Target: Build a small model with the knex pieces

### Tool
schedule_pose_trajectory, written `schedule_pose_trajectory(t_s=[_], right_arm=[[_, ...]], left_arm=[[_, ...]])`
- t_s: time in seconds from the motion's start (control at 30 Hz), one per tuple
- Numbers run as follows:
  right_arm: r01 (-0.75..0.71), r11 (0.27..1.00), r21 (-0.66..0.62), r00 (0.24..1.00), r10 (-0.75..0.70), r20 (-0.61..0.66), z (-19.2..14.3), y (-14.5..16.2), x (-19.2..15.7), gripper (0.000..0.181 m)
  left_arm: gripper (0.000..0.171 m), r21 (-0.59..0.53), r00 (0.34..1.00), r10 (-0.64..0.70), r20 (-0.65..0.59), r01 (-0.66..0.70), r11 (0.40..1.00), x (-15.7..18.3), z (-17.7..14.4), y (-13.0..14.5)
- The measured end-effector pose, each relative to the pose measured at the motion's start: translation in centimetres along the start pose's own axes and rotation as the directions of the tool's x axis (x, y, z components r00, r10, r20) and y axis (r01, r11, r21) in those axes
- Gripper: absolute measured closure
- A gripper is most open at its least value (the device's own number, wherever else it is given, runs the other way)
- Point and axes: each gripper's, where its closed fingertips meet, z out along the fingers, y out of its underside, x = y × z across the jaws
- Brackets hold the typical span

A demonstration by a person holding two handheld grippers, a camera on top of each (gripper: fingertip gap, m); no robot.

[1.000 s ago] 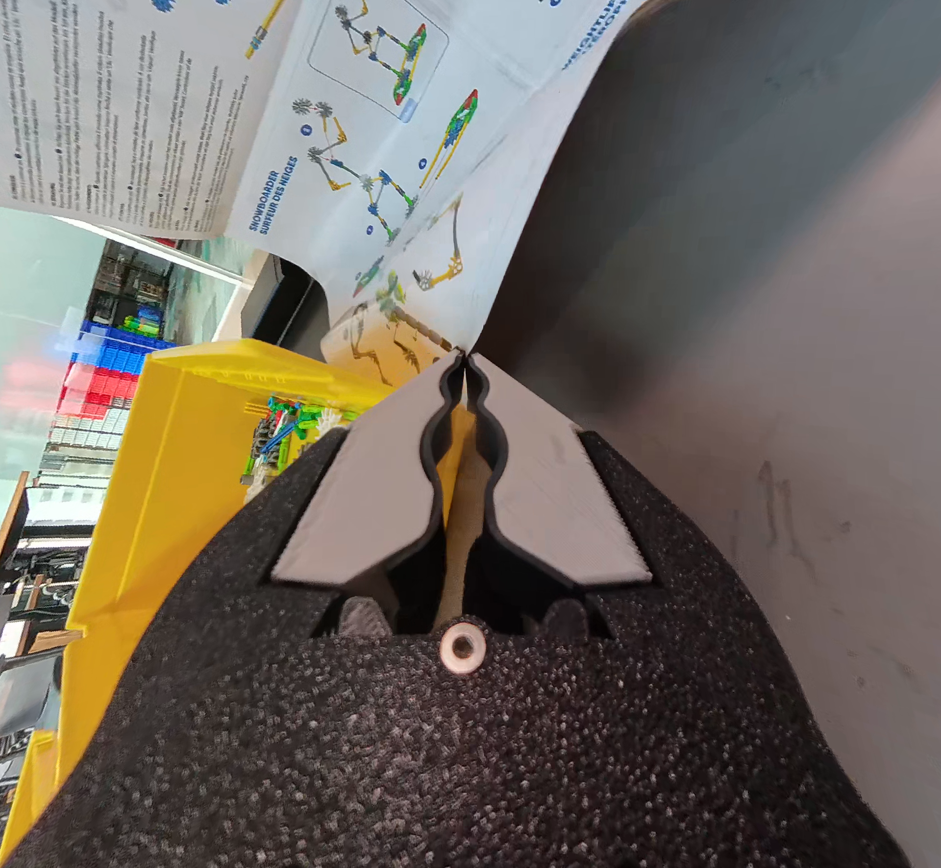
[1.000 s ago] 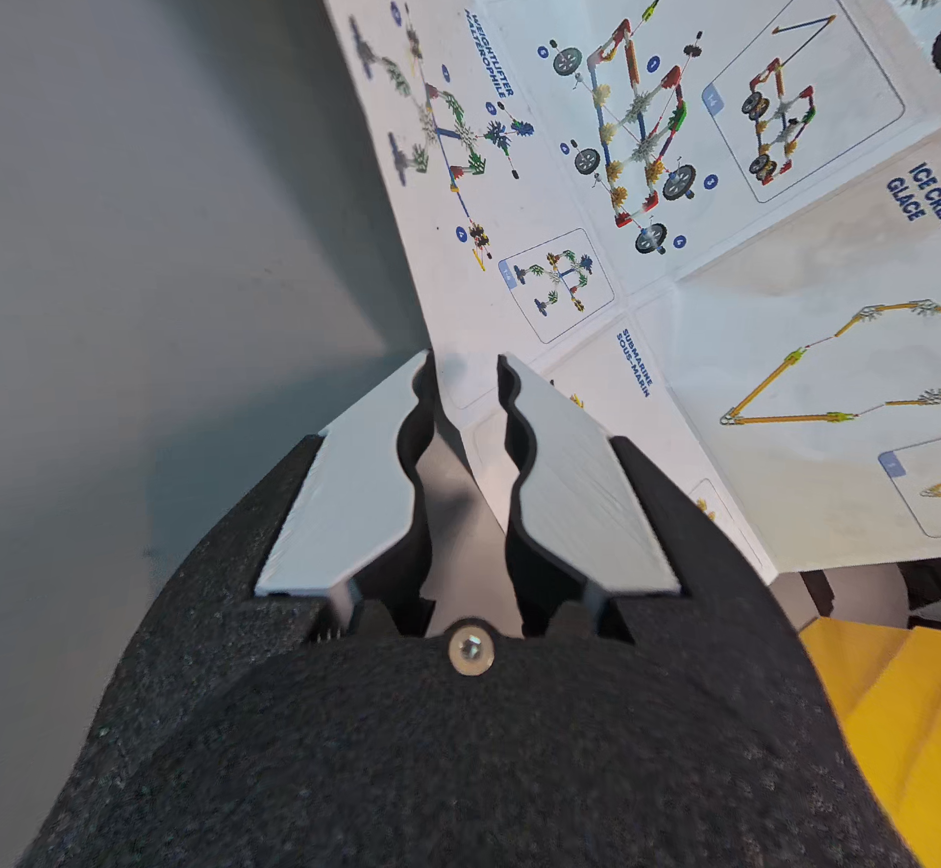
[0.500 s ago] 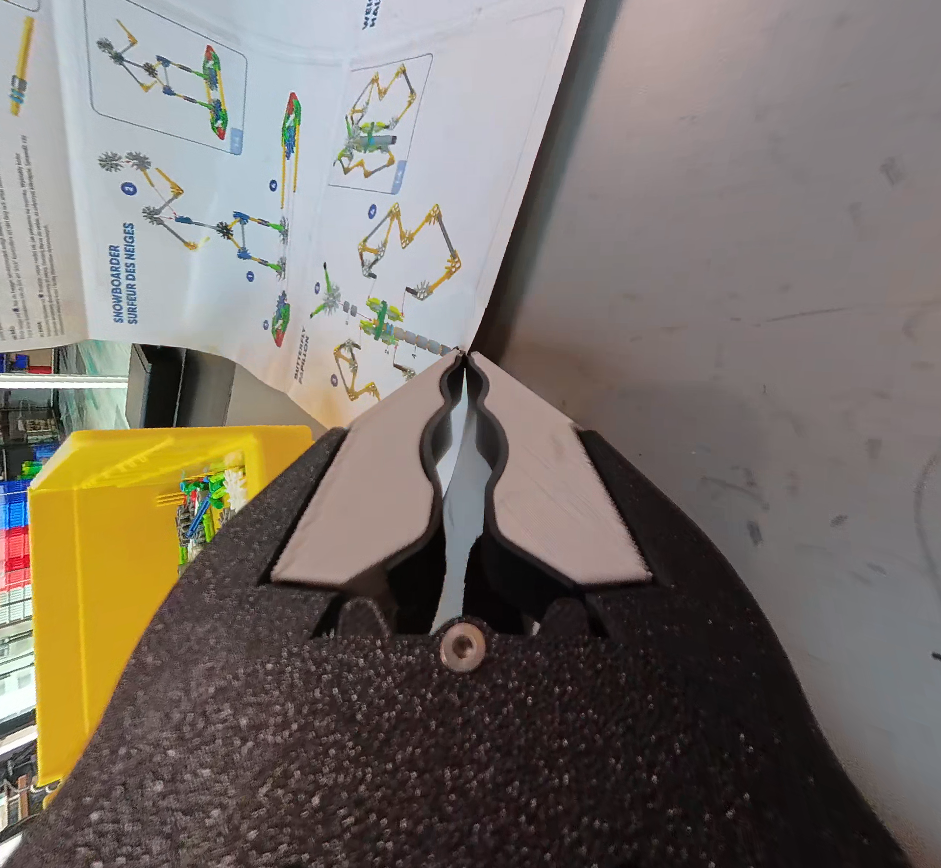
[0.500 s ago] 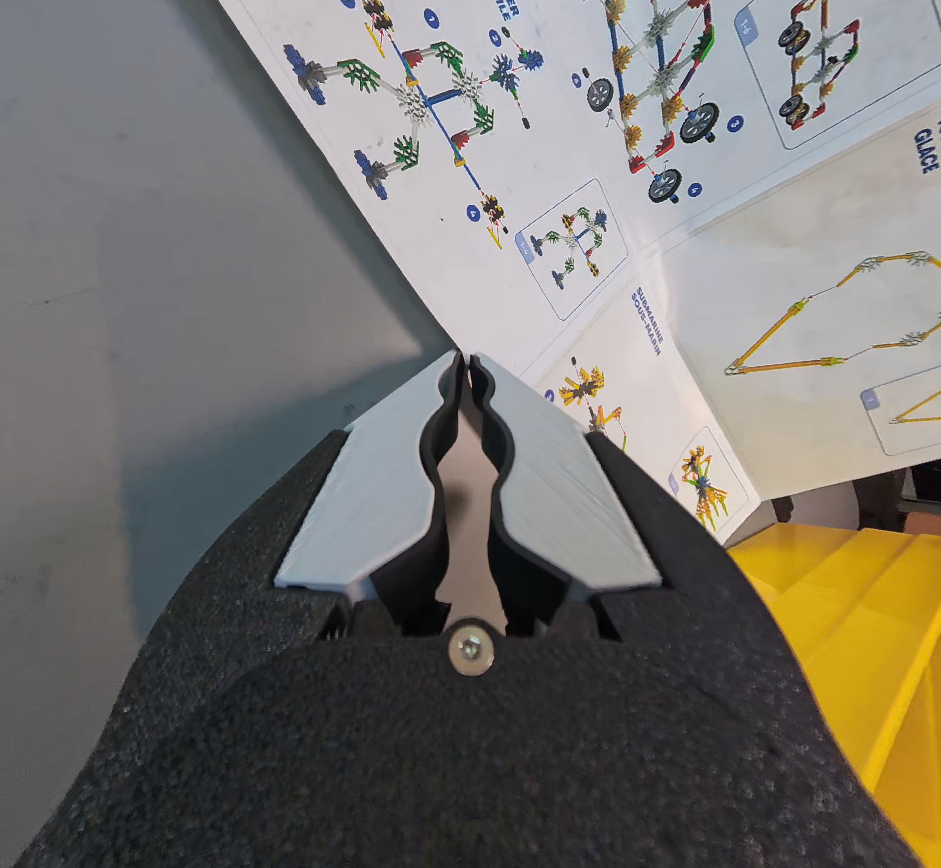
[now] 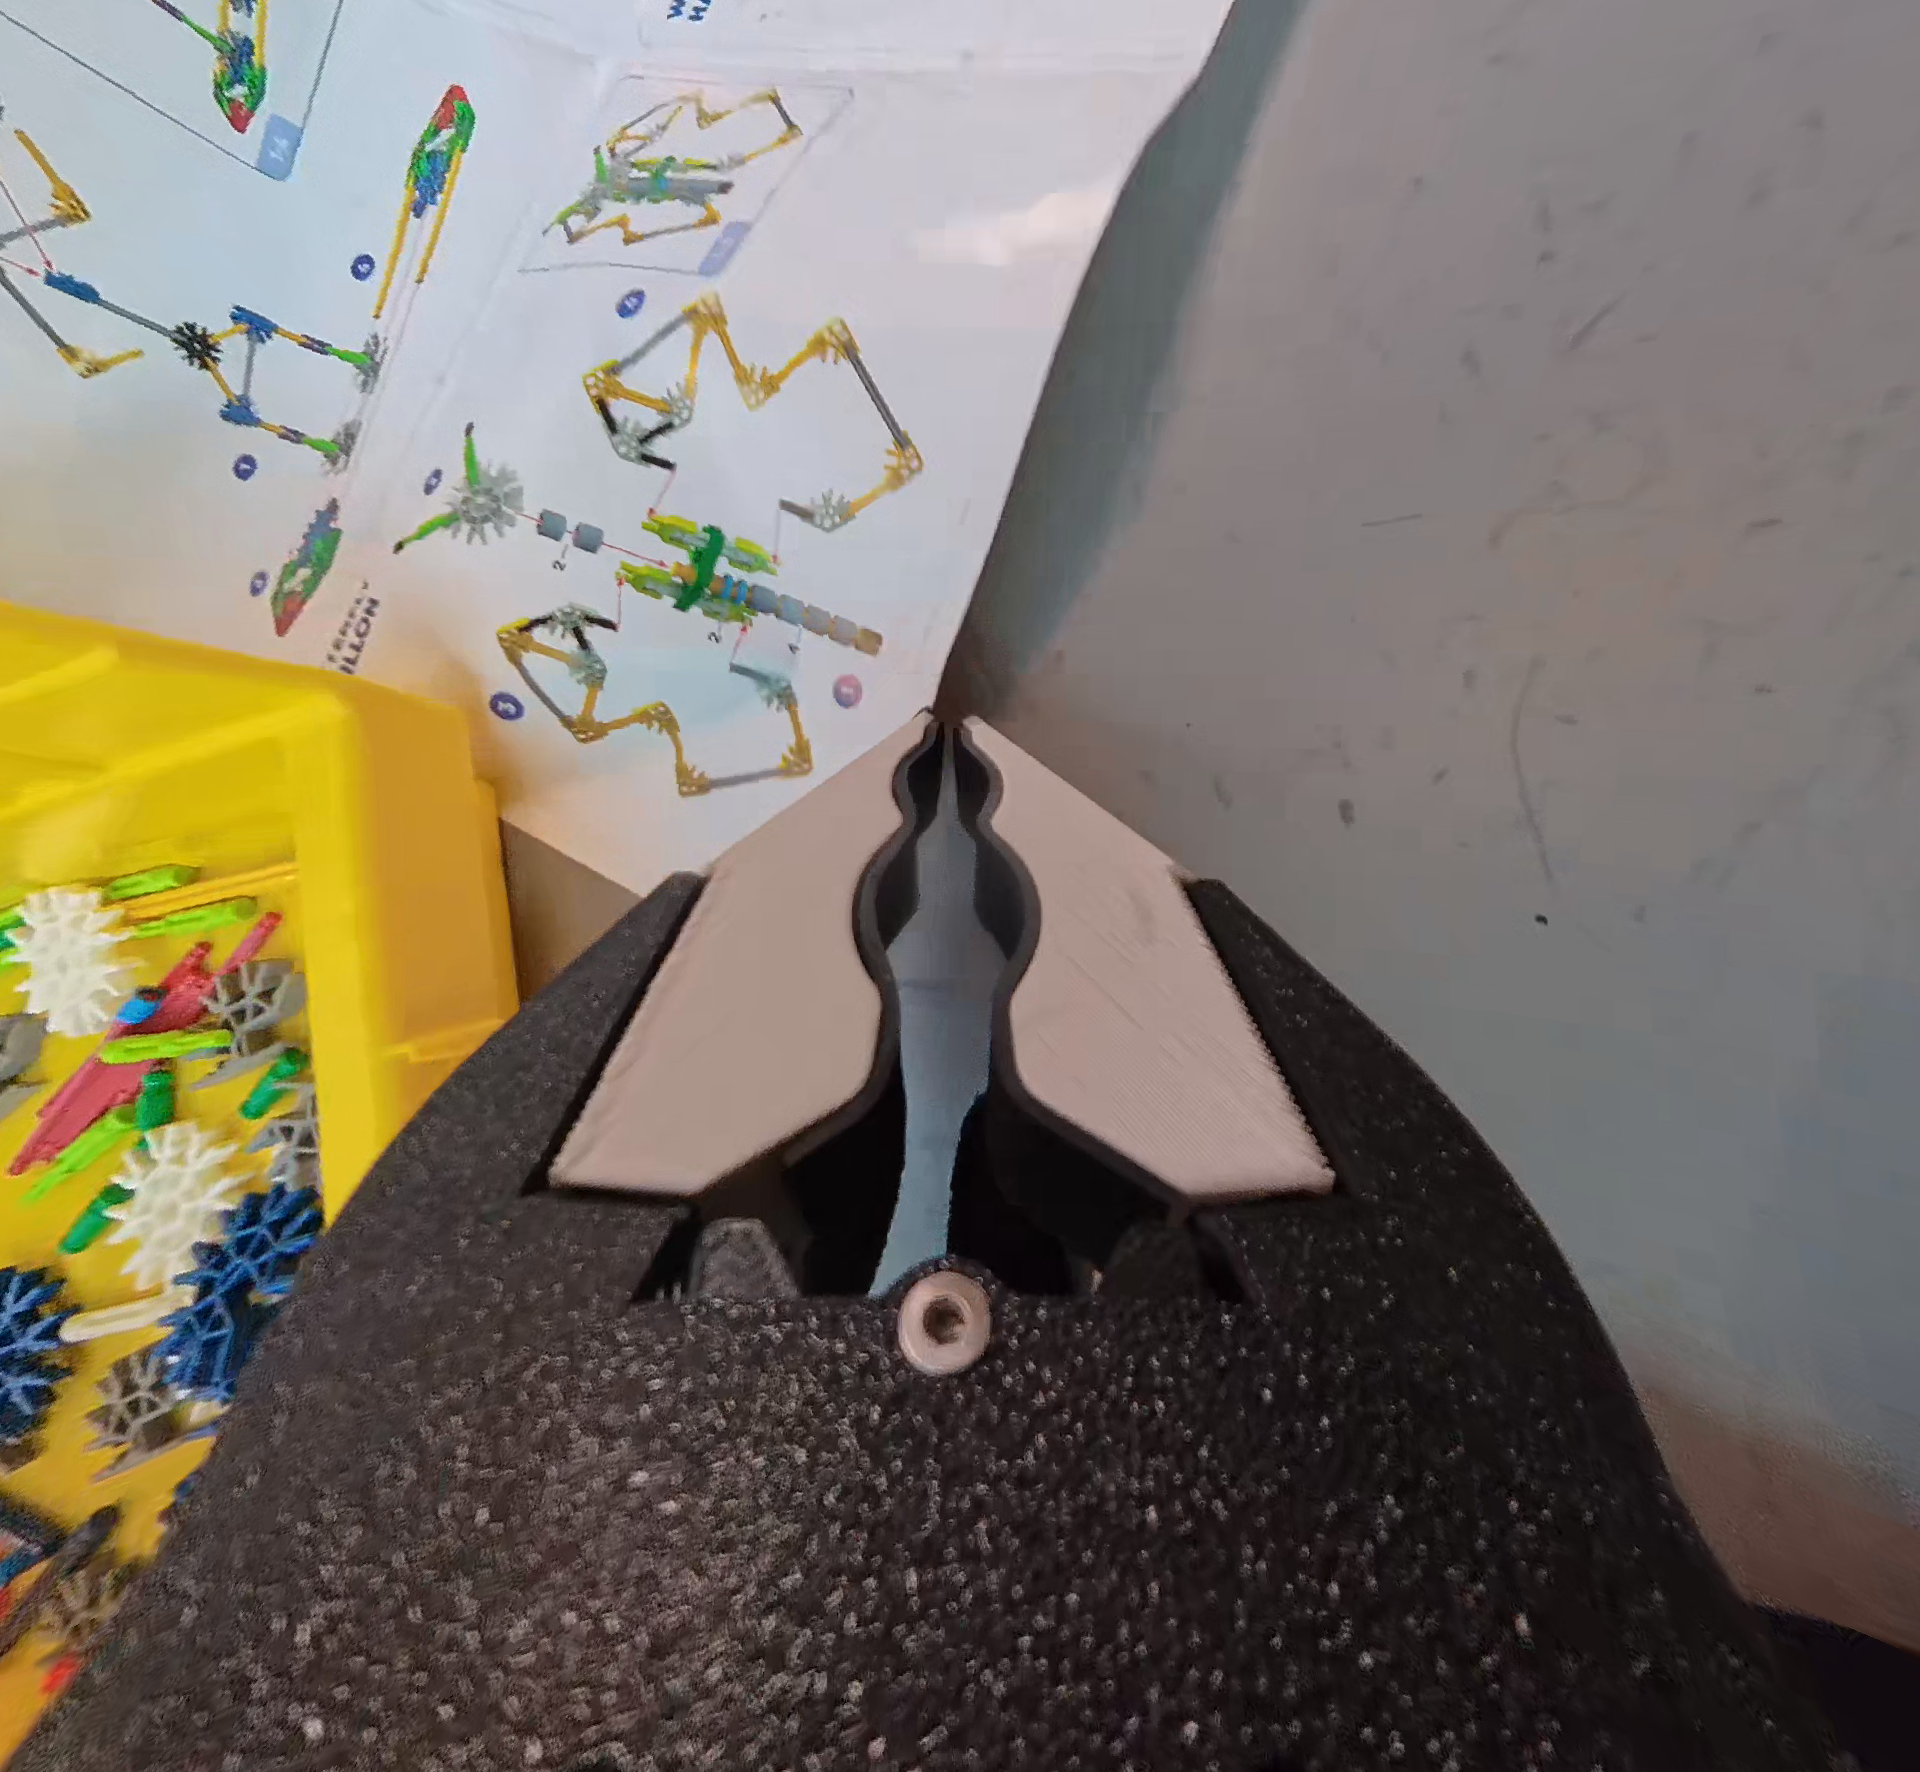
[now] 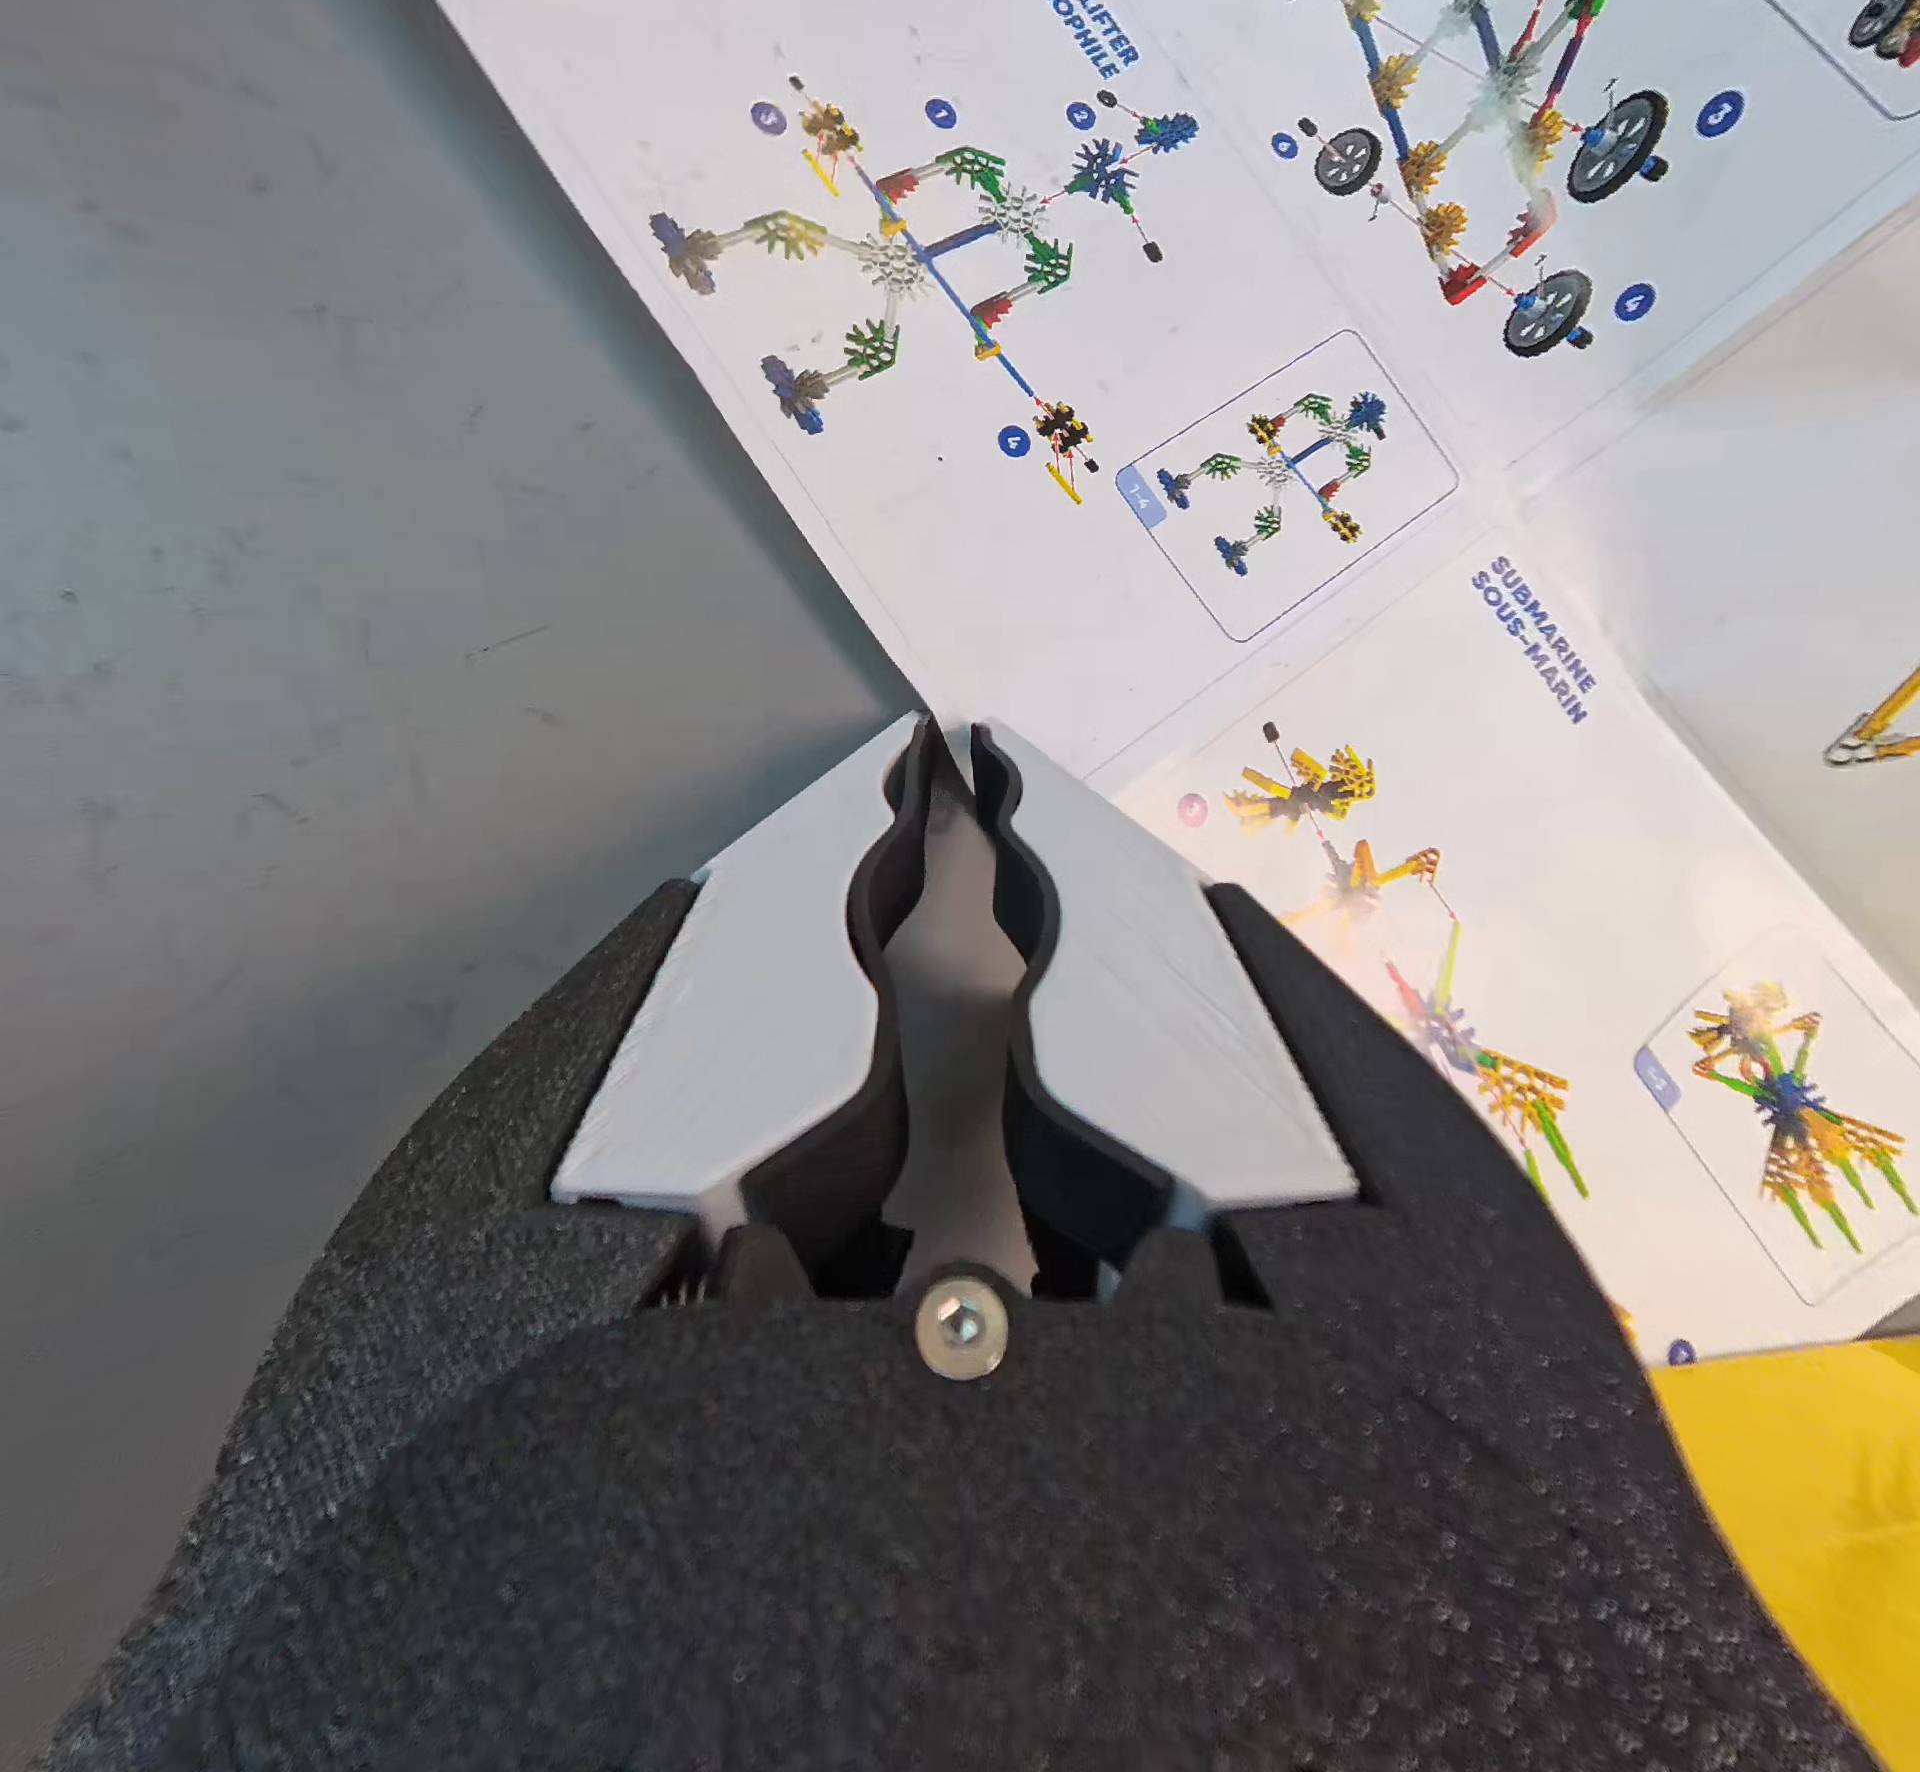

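The right gripper (image 6: 951, 730) has just closed, so both it and the left gripper (image 5: 940, 725) now pinch the instruction sheet's (image 5: 727, 288) edges, above the yellow bin (image 5: 312, 787).

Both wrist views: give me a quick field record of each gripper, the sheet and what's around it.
left gripper: shut on the instruction sheet, at its edge
right gripper: shut on the same sheet, at another edge
sheet: white, printed with coloured model diagrams, curved
yellow bin: beside the left gripper, holds construction-toy pieces
surface: grey tabletop
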Motion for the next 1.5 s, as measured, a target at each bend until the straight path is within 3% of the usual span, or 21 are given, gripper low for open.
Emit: schedule_pose_trajectory(t_s=[0.1, 0.2, 0.3, 0.43, 0.63, 0.97, 1.5], right_arm=[[-0.020, 1.000, 0.010, 1.000, 0.020, 0.018, -0.1, -0.1, -0.1, 0.173], [-0.034, 0.999, 0.017, 0.998, 0.033, 0.047, -0.2, -0.3, -0.6, 0.159], [-0.051, 0.997, 0.052, 0.995, 0.046, 0.083, -0.5, -1.1, -1.1, 0.156], [-0.071, 0.989, 0.127, 0.993, 0.059, 0.099, -0.8, -2.5, -1.5, 0.155], [-0.090, 0.991, 0.101, 0.996, 0.089, 0.021, -0.2, -1.5, 0.2, 0.157], [-0.193, 0.979, 0.073, 0.981, 0.195, -0.023, -0.3, 0.1, 2.5, 0.157], [-0.301, 0.953, 0.043, 0.952, 0.302, -0.041, -0.7, 0.5, 3.0, 0.150]], left_arm=[[0.167, 0.071, 0.995, -0.079, -0.063, 0.084, 0.994, 0.1, -1.2, -0.3], [0.162, 0.169, 0.988, -0.155, -0.008, 0.154, 0.974, -1.7, -2.2, -1.4], [0.158, 0.205, 0.979, -0.195, 0.054, 0.181, 0.962, -2.9, -2.0, -1.7], [0.157, 0.138, 0.967, -0.235, 0.102, 0.220, 0.966, -3.2, -0.4, -0.7], [0.157, 0.033, 0.954, -0.275, 0.120, 0.273, 0.961, -3.3, 0.6, 1.2], [0.161, 0.033, 0.944, -0.321, 0.076, 0.319, 0.947, -3.1, 0.5, 1.4], [0.160, 0.039, 0.921, -0.388, 0.027, 0.387, 0.921, -3.3, 0.4, 1.6]])
